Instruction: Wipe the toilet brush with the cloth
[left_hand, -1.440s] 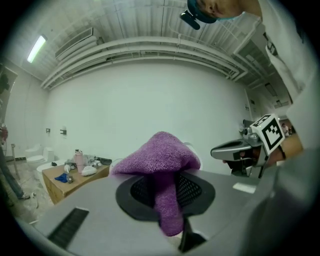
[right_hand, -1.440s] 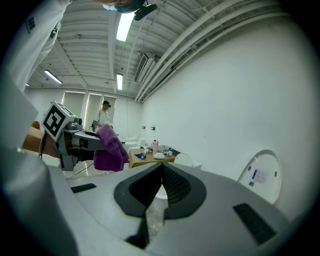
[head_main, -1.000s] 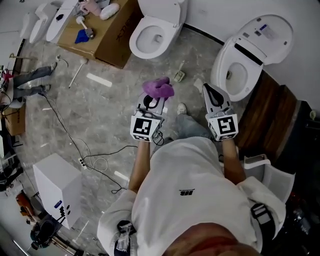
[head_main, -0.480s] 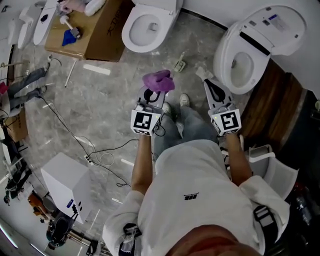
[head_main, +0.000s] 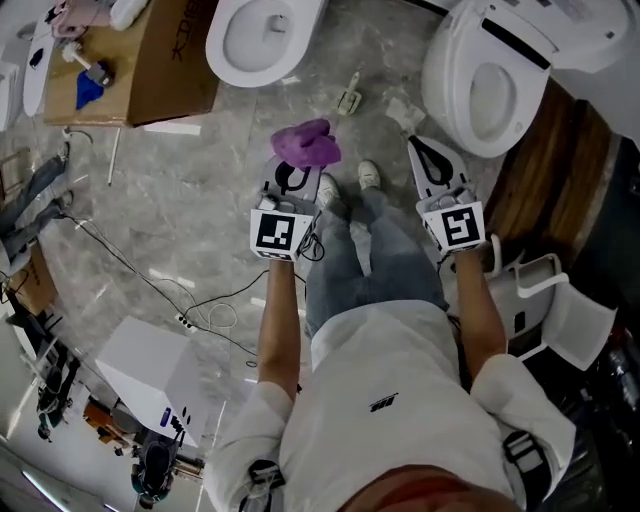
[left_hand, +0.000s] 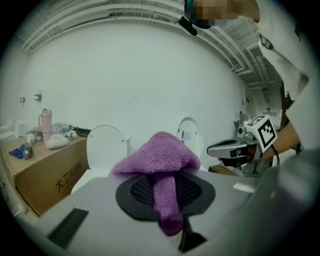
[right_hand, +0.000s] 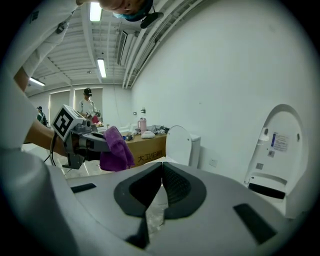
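- Grey marbled floor (head_main: 200, 230) all round, with two toilets up ahead, one at the left (head_main: 260, 40) and one at the right with its lid up (head_main: 490, 90), plus a cardboard box (head_main: 160, 60) of odds and ends off to the left.
- left gripper (head_main: 298, 168) is pinching the purple cloth (head_main: 305, 145). In the left gripper view a strip of the cloth runs down between the pressed pads and the rest bunches up on top.
- right gripper (head_main: 424, 158) has its jaws pressed together on nothing, just floor visible past them in its own view.
- toilet brush: honestly can't pick it out. There's a small pale thing (head_main: 348, 97) on the floor between the toilets, but it's too small to call.
- So progress-wise I'd say barely started: cloth is in hand, brush isn't, no wiping yet. What's left is grabbing the brush, probably with the free right gripper, then the actual wipe.
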